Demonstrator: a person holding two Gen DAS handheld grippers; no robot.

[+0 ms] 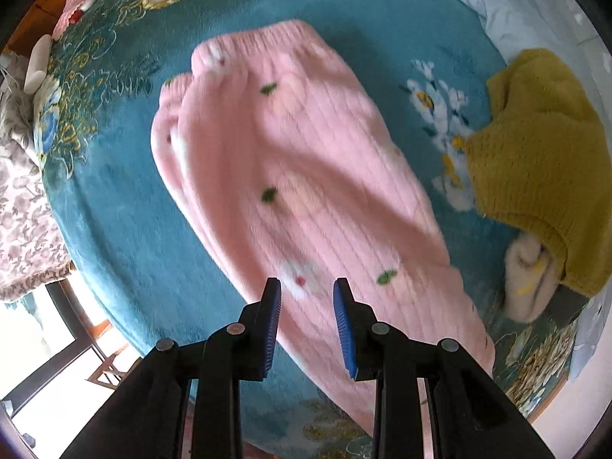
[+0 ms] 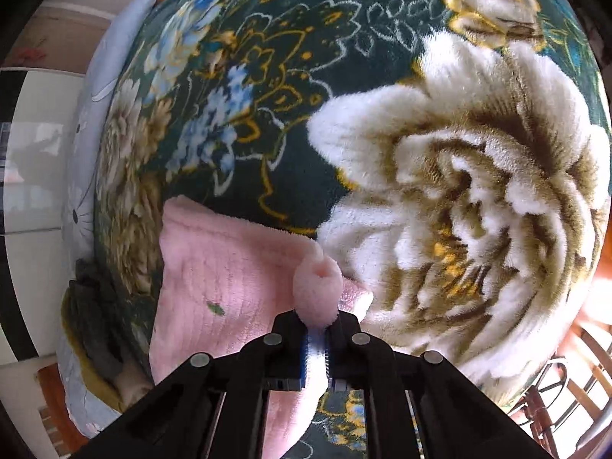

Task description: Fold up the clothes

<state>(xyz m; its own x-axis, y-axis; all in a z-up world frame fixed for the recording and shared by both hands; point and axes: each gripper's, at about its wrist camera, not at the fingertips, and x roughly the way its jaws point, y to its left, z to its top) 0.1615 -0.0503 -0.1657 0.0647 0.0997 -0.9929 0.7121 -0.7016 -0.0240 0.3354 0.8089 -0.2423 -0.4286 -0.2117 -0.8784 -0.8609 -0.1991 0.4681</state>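
A pink fleece garment [image 1: 298, 176] with white flowers and green leaves lies lengthwise, folded in half, on a teal floral blanket [image 1: 145, 237]. My left gripper [image 1: 307, 306] is open and empty, hovering above the garment's near part. In the right wrist view my right gripper [image 2: 316, 329] is shut on a bunched edge of the pink garment [image 2: 229, 267], with a tuft of fleece sticking out between the fingers. The rest of the garment trails left and below.
A mustard knitted sweater [image 1: 535, 168] lies on a cream fleece item [image 1: 528, 279] at the right. A pale blue sheet [image 1: 516, 4] lies at the far right. The bed edge and a chair [image 2: 566, 394] show at lower right in the right wrist view.
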